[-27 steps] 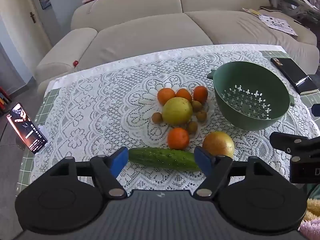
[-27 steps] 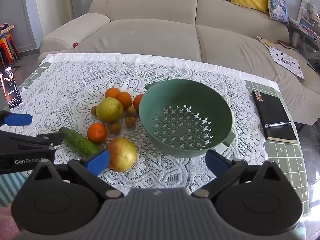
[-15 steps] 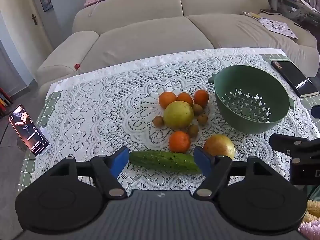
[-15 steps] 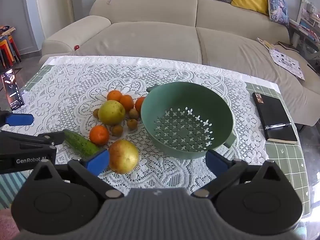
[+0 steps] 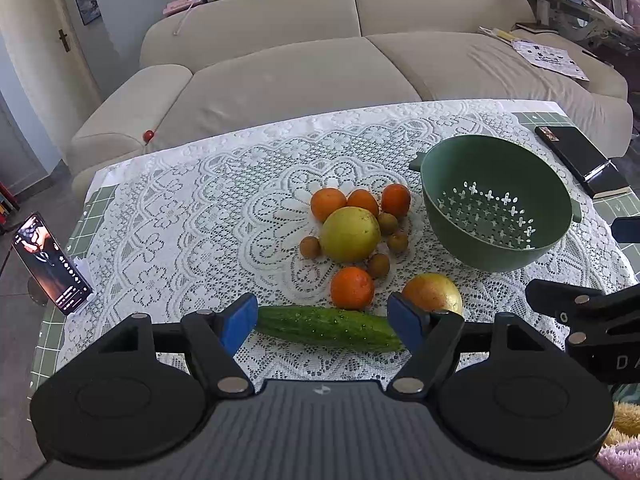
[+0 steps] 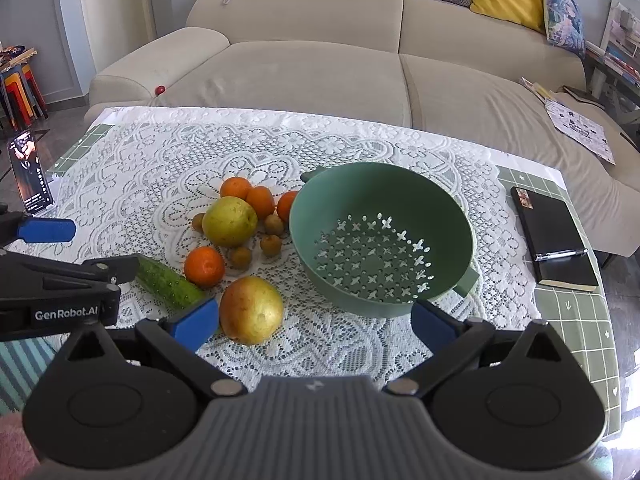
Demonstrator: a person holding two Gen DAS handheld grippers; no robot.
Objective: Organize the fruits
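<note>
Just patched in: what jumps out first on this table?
A green colander sits empty right of centre on the lace cloth. Left of it lies a fruit cluster: a big yellow-green fruit ringed by oranges and small brown fruits, with a cucumber and a reddish-yellow apple nearest the cameras. Both the left gripper and the right gripper hover open, holding nothing.
</note>
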